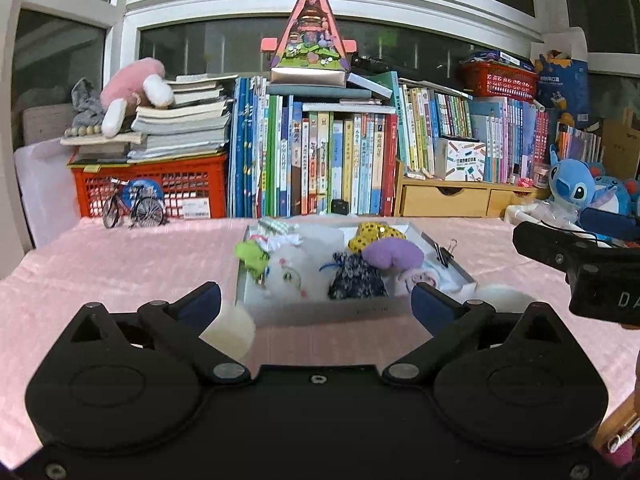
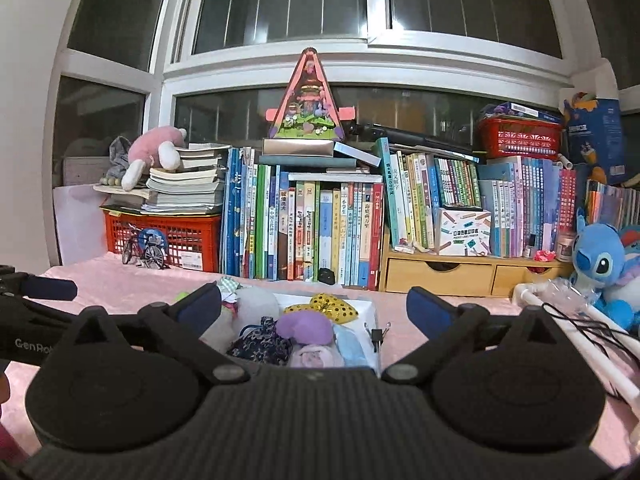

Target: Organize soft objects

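- Both tools are hovering with jaws spread wide and empty: the left gripper (image 1: 316, 300) is lined up before the shallow white cardboard tray (image 1: 320, 312), and the right gripper (image 2: 314, 308) is poised above the tray's near edge (image 2: 370, 360).
- A cream fluffy pom-pom (image 1: 232, 332) is spotted outside the tray, just beside the left tool's left finger; a second white fluffy ball (image 1: 500, 296) sits outside near the tray's right corner.
- Risk, as judged: the light pom-pom could be nudged away by a finger instead of being pinched, since fluff compresses and slips.
- Another hazard: the tray could be shoved across the pink textured tablecloth (image 1: 120, 264) if a finger catches its wall.
- With both tools so near each other, a collision is thought possible.
- Inside the tray, the purple plush heart (image 1: 394, 254), dark blue patterned drawstring pouch (image 1: 356, 278), yellow dotted fabric piece (image 1: 376, 234) and lime green plush keychain (image 1: 252, 254) are seen loosely heaped, squashy and irregular.
- A black binder clip (image 1: 444, 254) is perched by the tray's right rim; it could be snagged.
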The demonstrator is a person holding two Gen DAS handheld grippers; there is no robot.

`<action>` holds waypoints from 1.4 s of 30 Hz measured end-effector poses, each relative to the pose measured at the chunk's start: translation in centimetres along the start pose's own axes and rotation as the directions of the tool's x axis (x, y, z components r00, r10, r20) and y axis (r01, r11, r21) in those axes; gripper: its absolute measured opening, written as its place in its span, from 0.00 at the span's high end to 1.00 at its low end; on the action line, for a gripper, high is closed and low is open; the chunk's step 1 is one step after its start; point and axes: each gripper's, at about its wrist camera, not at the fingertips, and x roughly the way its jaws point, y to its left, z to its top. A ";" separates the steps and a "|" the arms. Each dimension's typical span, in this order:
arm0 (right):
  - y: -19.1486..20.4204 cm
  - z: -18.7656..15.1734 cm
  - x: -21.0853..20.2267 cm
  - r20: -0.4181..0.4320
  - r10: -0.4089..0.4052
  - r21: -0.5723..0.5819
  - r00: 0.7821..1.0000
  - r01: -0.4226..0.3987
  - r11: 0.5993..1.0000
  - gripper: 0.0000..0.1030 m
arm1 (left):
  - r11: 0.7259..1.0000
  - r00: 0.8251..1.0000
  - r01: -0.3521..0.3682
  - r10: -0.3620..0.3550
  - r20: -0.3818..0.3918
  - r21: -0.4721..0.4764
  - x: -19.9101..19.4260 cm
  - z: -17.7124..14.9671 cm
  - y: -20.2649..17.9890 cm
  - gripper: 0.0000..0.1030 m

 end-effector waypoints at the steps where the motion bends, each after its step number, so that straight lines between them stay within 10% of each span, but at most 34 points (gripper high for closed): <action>1: 0.1 -0.3 -0.3 0.000 0.000 0.004 1.000 0.000 1.000 0.00 | 1.000 1.000 0.002 -0.002 -0.005 0.001 -0.4 -0.5 -0.1 0.01; 22: 1.5 -8.6 -2.4 -0.196 -0.038 0.037 0.980 0.046 0.998 0.00 | 0.994 0.972 -0.111 0.104 -0.212 -0.020 -0.3 -9.2 0.0 0.01; 42: 2.3 -12.4 0.4 -0.328 -0.041 0.008 0.944 0.046 0.999 0.00 | 0.992 0.962 -0.129 0.121 -0.245 -0.017 2.8 -10.8 -0.1 0.00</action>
